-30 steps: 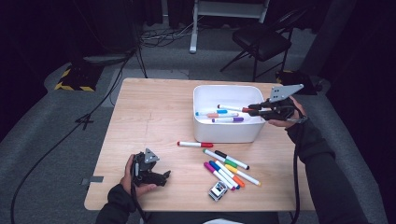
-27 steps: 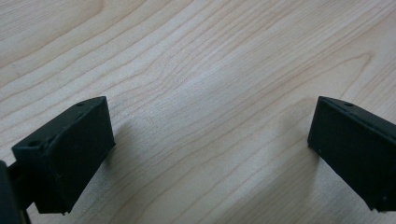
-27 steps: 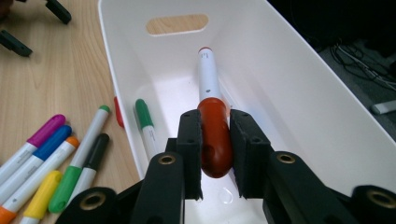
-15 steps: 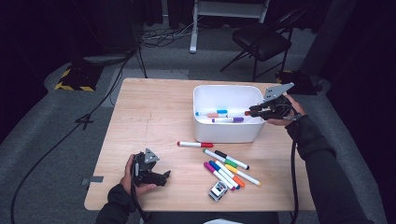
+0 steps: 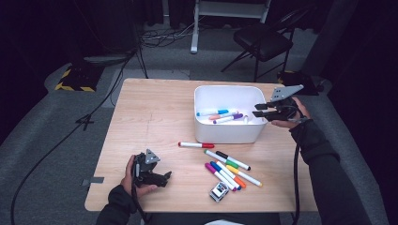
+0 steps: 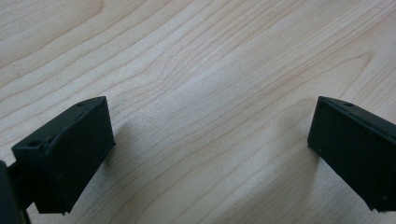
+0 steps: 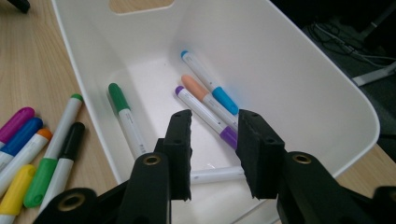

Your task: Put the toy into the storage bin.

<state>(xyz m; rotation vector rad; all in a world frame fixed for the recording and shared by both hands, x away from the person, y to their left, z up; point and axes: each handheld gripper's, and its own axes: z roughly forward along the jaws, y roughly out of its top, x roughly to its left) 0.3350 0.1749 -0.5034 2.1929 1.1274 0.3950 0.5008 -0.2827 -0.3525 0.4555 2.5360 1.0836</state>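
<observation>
Right tongs [image 5: 261, 110]: over bin's [image 5: 202, 129] right rim, jaws just opening, slightly parted, empty. Markers [image 7: 205, 105] lie inside bin, mid-counter [image 5: 150, 117]. Left tongs [image 5: 162, 177]: wide open, empty, on bare wood near front-left edge.

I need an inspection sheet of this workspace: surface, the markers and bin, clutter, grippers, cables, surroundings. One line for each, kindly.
Surface: wooden table, bare at the left gripper.
Job's things: white bin holds several markers; a loose row of markers and one red marker lie on the table in front of it.
Clutter: small black-and-white item near the front edge.
Grippers: right gripper over the bin, jaws just opening, nothing between them; left gripper resting on the table, open.
Cables: one trails from the right gripper; others on the floor.
Surroundings: dark chair, grey floor.
</observation>
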